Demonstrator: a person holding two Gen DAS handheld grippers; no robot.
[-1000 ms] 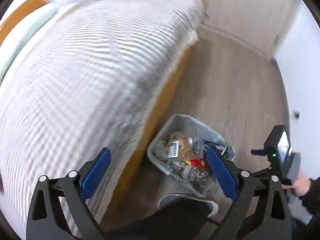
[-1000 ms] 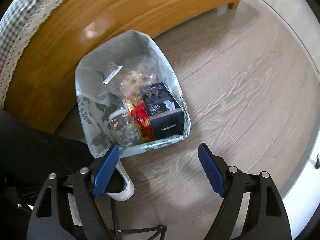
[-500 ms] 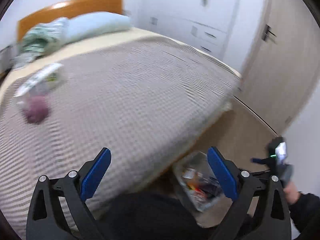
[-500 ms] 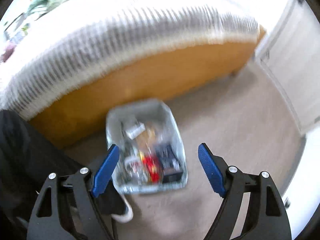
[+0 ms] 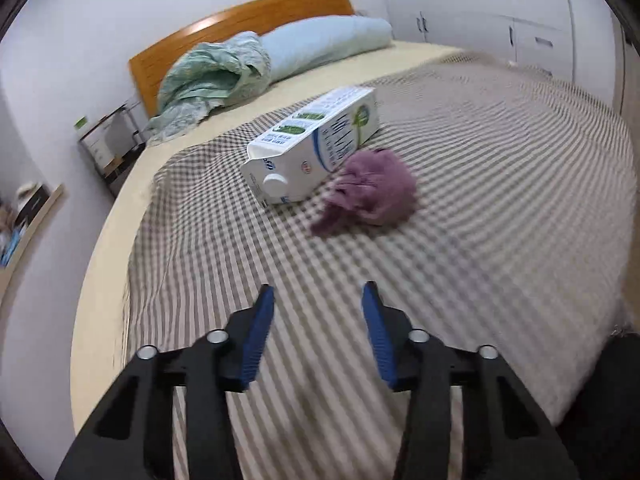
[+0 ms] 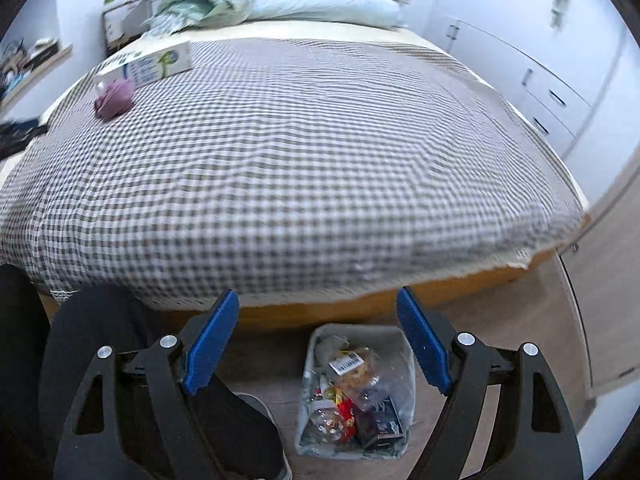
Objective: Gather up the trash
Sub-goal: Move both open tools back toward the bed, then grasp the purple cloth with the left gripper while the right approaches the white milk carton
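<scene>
**Meanwhile, both claws empty above the bed**

Meanwhile the left claw (image 5: pixel 318 300) hovered low in the frame over the checked bedspread (image 5: pixel 480 220), its blue pads (image 5: pixel 258 332) closing toward each other with only fabric showing in the gap and nothing gripped. Just above centre in that view lay a white milk carton (image 5: pixel 316 148) on its side, cap end toward the camera. A purple fluffy clump (image 5: pixel 372 196) rested against the carton's lower right side; motion blur made it hard to say what it was, possibly yarn or crumpled tissue.

From the right wrist view the same carton (image 6: pixel 148 62) and purple clump (image 6: pixel 114 98) sat in the upper left of the frame, well apart from the right claw (image 6: pixel 318 308). That claw stood wide open and held nothing. Between its pads, at the bottom centre of the frame, a bag-lined trash bin (image 6: pixel 356 392) stood on the wooden floor (image 6: pixel 520 320) just beside the bed frame, already holding wrappers, a clear bottle and a dark box. A dark trouser leg (image 6: pixel 100 320) and a shoe filled the lower left. A pale blue pillow (image 5: pixel 324 44) and a crumpled green cloth (image 5: pixel 208 76) lay at the headboard, in the upper part of the frame.
</scene>
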